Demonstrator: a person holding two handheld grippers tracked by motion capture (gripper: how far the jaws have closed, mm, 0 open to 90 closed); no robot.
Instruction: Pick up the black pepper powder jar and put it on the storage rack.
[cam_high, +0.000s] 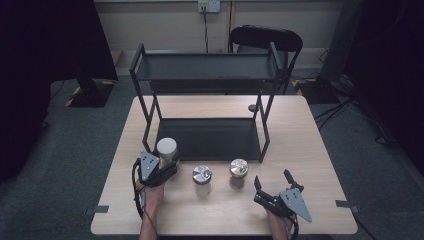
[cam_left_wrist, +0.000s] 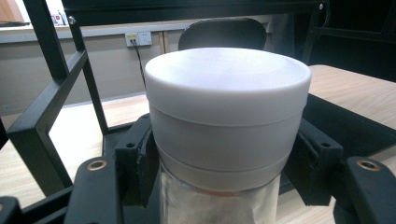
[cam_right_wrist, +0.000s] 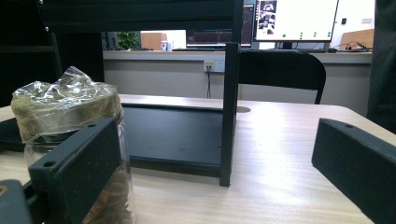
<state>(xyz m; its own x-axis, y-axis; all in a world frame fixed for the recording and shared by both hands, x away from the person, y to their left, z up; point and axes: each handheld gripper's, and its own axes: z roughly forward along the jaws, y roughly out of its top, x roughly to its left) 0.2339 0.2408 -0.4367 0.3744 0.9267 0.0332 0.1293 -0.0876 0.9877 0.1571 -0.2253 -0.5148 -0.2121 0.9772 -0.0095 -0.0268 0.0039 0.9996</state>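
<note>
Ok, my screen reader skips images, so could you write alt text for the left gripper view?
A white-lidded jar is clamped between the left gripper's black jaws. Behind it stand a black shelf rack on a wooden table, and a dark chair.

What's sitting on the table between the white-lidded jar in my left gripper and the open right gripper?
Two jars: a middle jar and a wrapped-top jar, seen in the high view, between the white-lidded jar and right gripper.
</note>
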